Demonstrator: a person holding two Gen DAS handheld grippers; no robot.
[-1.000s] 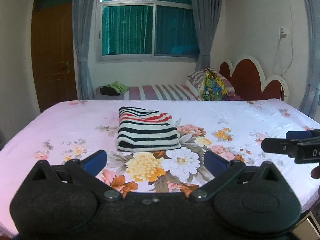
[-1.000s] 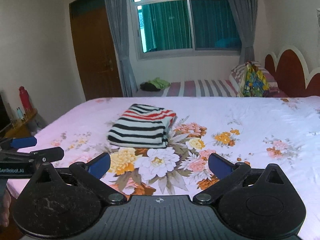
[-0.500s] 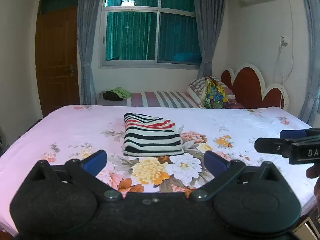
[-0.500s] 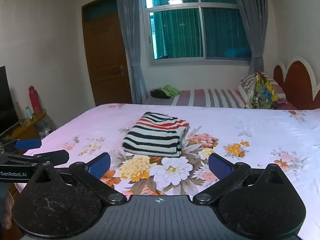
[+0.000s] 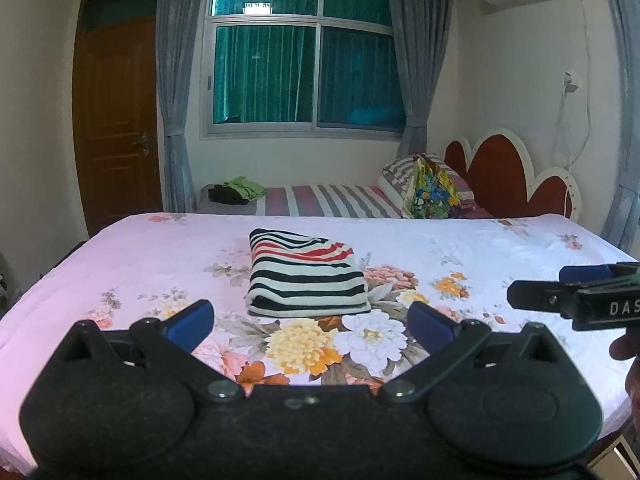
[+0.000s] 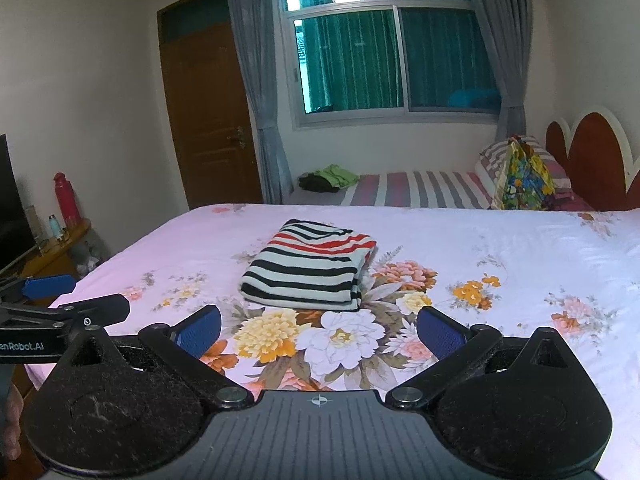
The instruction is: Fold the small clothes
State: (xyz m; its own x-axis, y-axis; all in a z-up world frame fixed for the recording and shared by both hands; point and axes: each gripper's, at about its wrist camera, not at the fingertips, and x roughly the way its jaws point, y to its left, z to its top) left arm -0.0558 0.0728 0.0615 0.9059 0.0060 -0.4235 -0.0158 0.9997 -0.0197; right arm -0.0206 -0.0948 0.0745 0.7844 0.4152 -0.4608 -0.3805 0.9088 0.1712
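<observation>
A folded garment with black, white and red stripes [image 5: 305, 274] [image 6: 310, 267] lies flat in the middle of the pink floral bed [image 5: 132, 264] [image 6: 520, 256]. My left gripper [image 5: 312, 324] is held open near the bed's front edge, well short of the garment, nothing between its blue pads. My right gripper [image 6: 320, 326] is likewise open and empty, at about the same distance. Each gripper shows at the edge of the other's view: the right one [image 5: 576, 294] and the left one [image 6: 60, 304].
A second bed with a striped sheet [image 5: 328, 202] stands behind, with a green and dark clothes pile [image 5: 236, 192] and a colourful bag [image 5: 432, 190]. Red headboard [image 5: 508, 176] at right. A side table with a red bottle [image 6: 66, 200] stands left.
Both grippers have drawn back and risen from the bed, so the folded garment looks smaller and farther off. Both stay open and empty.
</observation>
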